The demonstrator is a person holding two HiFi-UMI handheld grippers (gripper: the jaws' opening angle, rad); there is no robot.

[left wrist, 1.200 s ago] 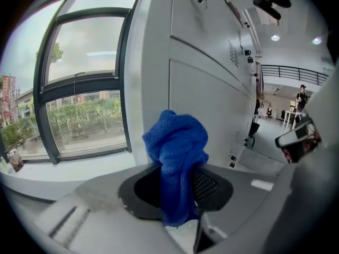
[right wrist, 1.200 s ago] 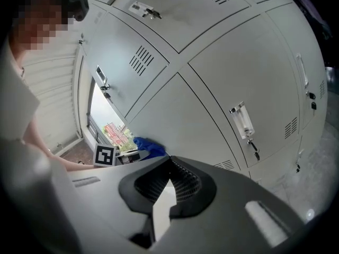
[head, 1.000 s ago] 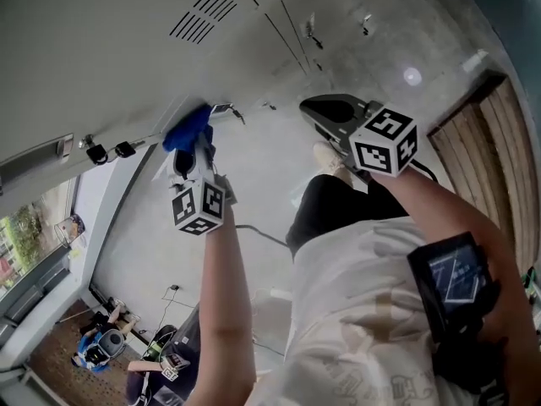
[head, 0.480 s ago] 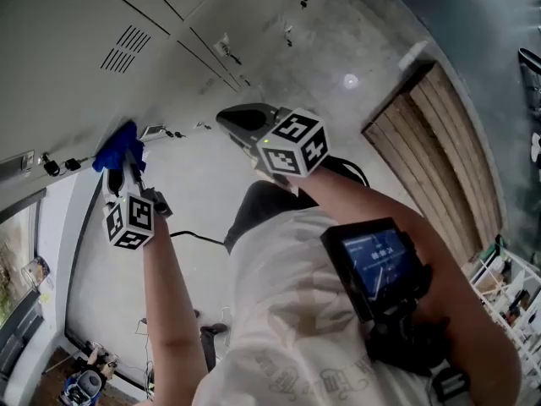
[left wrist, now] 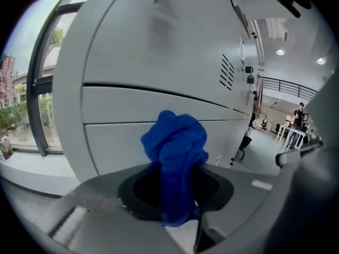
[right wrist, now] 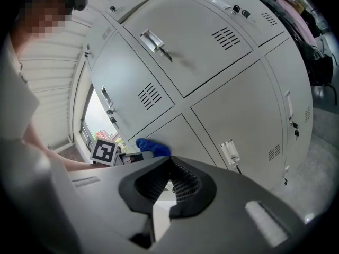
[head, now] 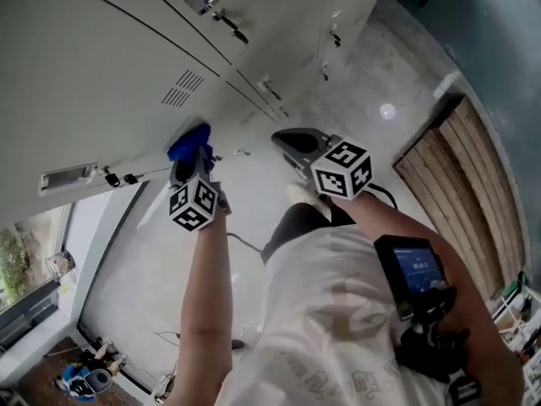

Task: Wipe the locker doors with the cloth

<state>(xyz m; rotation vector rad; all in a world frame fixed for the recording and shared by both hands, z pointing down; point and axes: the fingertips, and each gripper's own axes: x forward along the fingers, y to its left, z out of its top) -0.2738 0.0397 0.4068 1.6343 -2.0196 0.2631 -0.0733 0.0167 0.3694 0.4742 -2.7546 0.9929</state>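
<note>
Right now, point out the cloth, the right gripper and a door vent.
cloth [left wrist: 175, 139]: left gripper view, bunched top.
right gripper [right wrist: 169, 165]: right gripper view, between fingertips.
door vent [left wrist: 226, 72]: left gripper view, middle slots.

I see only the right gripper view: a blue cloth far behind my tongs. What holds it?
Observer: The left tongs are shut on the cloth; the left gripper view shows it bunched between them.
Operator: Which part of the lockers is behind it?
Observer: There, a horizontal seam between two doors runs just behind the cloth.
Operator: And my right tongs, seen from the head?
Observer: The right tongs point toward the lockers, apart from the doors, to the right of the left tongs.
</note>
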